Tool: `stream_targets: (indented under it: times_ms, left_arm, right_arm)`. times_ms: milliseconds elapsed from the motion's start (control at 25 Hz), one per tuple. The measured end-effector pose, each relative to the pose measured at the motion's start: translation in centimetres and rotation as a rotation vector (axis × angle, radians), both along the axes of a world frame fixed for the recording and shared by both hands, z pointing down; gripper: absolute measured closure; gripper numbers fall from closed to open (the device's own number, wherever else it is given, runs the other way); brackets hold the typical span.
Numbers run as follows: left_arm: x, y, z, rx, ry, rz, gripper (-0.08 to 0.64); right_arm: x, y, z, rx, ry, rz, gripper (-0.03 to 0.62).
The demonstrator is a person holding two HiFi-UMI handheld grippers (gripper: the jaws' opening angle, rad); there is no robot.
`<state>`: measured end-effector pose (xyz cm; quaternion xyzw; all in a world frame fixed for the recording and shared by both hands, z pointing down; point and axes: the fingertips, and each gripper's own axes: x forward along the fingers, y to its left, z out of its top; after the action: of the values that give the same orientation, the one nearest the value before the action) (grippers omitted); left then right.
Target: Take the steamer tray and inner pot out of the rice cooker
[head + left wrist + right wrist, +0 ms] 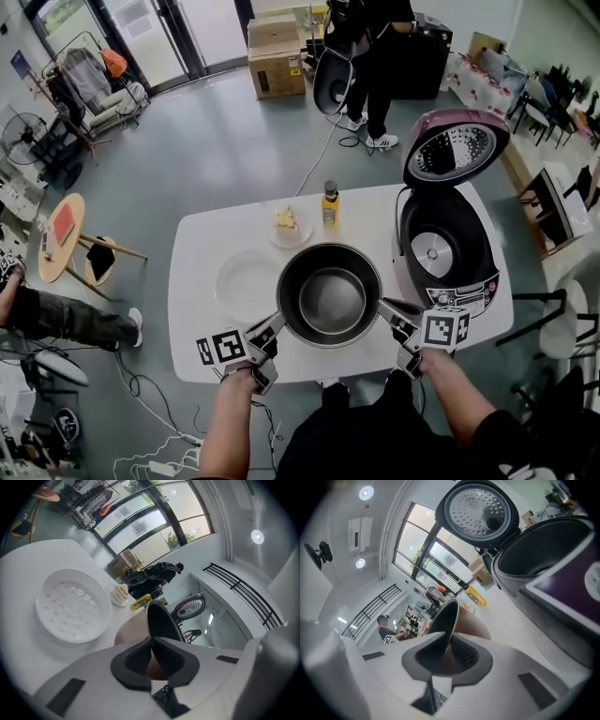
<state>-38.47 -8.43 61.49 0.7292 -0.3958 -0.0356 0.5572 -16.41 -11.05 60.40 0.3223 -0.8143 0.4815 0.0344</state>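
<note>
A white tabletop [197, 272] in a grey-floored workroom carries the scene. We hold the rice cooker's inner pot [330, 298] low over its near edge, between the steamer tray [246, 281] and the rice cooker [450, 253]; whether its base touches the surface we cannot tell.

The left gripper [278, 324] and the right gripper [388, 313] each have their jaws closed almost fully on the pot's thin rim, at opposite sides.

The pot is round and deep, dark inside with a paler, brownish outer wall. We judge it stiff metal, fairly weighty and slick, so a pinch on the rim at two opposite points looks like the sound hold, kept level.

The steamer tray, white and perforated, already lies flat on the tabletop just left of the pot; it looks like light, rigid plastic.

The cooker stands with its lid [457, 148] up and its well empty.
</note>
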Motion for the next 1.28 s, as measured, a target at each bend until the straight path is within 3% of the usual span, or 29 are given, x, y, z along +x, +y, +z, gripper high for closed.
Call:
stream_targets:
  times_ms: [560,720,920,1080,1280]
  left_arm:
    - [0.5,0.9,4.5,-0.059,-0.021,-0.064,0.541]
    - [0.8,0.8,4.6,-0.053,-0.031,-0.083,0.532]
    - [-1.1,1.1,3.4,-0.015,-0.183,-0.123,0.393]
    - [-1.6,-0.2,-1.9,0.103,-0.232,-0.138,0.320]
    - [-2.4,-2.2,-9.1,0.364,-0.549,-0.181,0.161]
  right_arm:
    - [0.4,0.2,5.6,-0.042,0.096,-0.016,0.548]
    - [0.6,0.2,6.2,0.003,0.145,-0.022,0.541]
    - [0.4,0.1,3.6,0.236,0.373,-0.045,0.435]
    - [-0.8,-0.7,-2.0,0.458,0.432,-0.052,0.417]
    - [-2.1,-2.5,-9.6,0.691,0.441,-0.019,0.378]
